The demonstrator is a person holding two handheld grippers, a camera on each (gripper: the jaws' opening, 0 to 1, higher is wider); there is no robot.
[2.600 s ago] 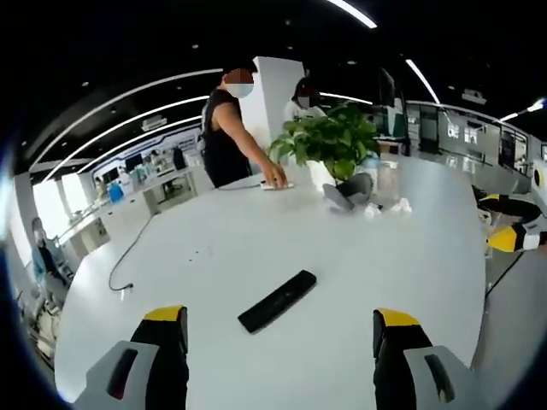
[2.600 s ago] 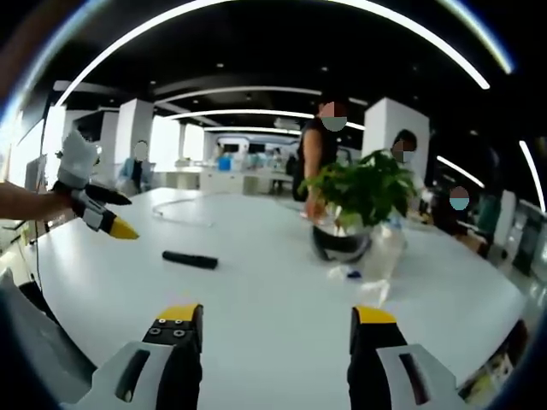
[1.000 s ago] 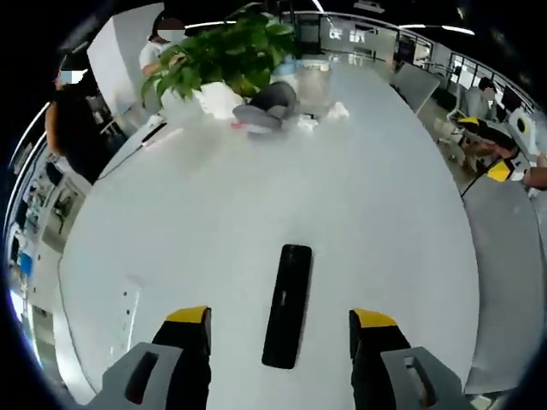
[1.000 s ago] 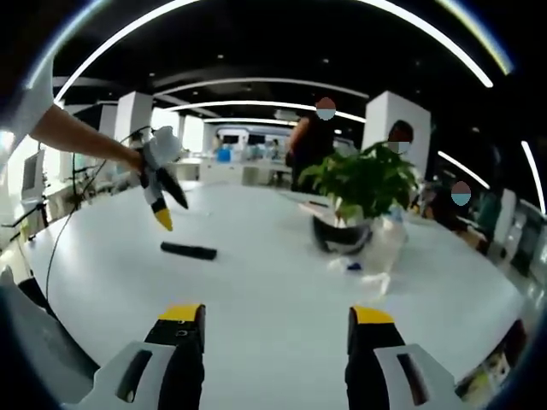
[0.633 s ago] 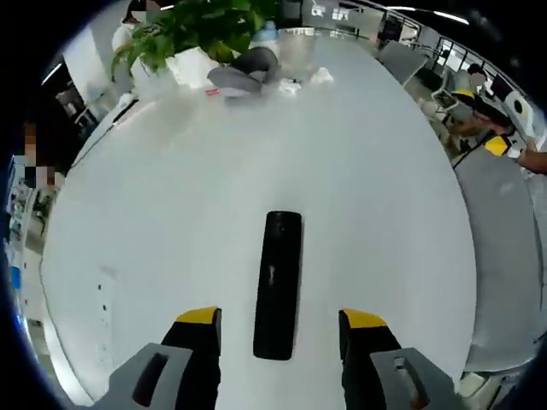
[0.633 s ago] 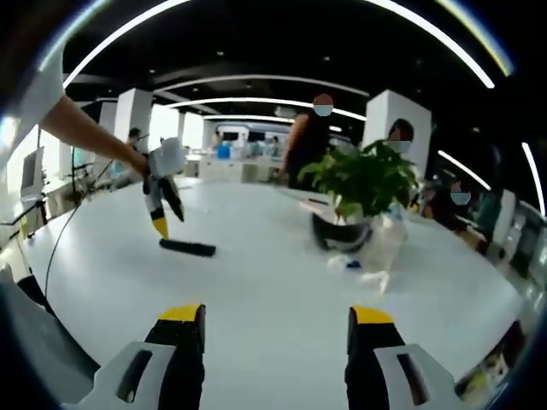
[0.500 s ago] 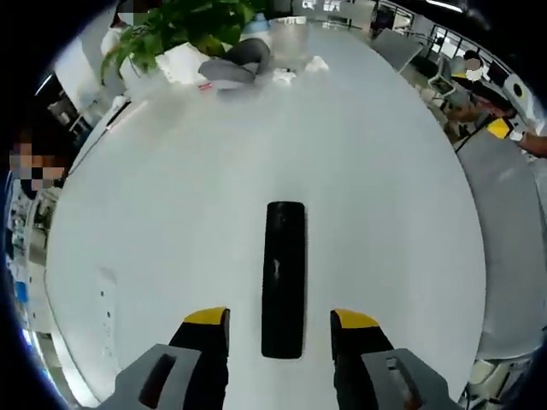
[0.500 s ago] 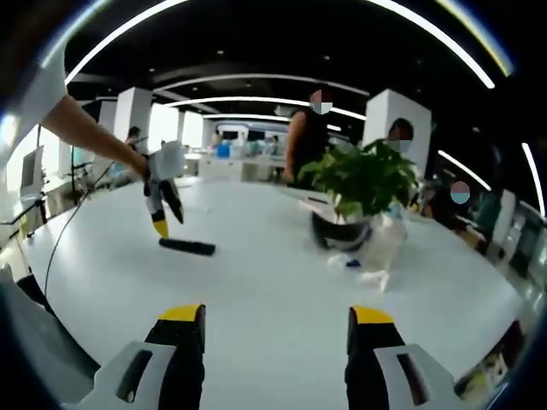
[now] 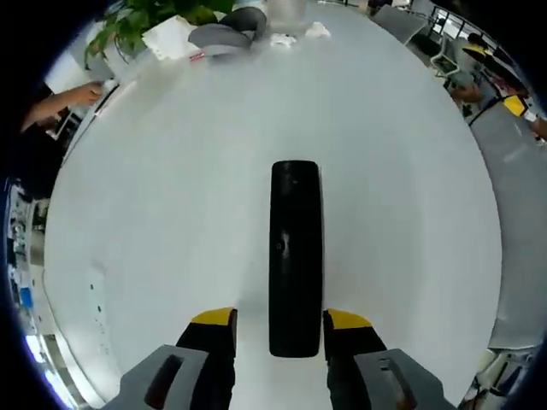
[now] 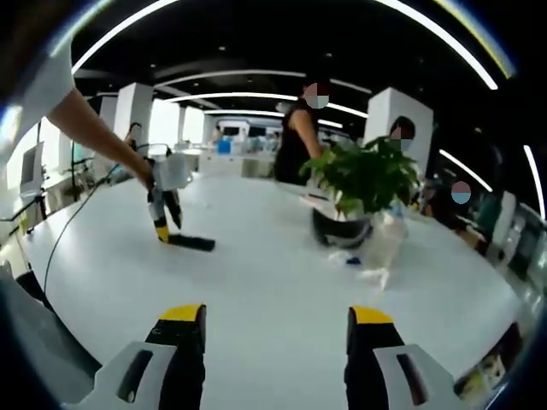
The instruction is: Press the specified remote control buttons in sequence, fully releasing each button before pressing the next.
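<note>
While straddling remote (image 9: 295,256), left gripper (image 9: 279,319) open

The remote control (image 9: 295,256) is black and the table (image 9: 171,196) is white. The left gripper (image 9: 280,319) has yellow tips on grey. At 12 o'clock, the plant (image 10: 363,179) is green.

left gripper (image 9: 278,318) lowered | fingers now straddling remote (image 9: 295,256) end | gap narrowed
</note>
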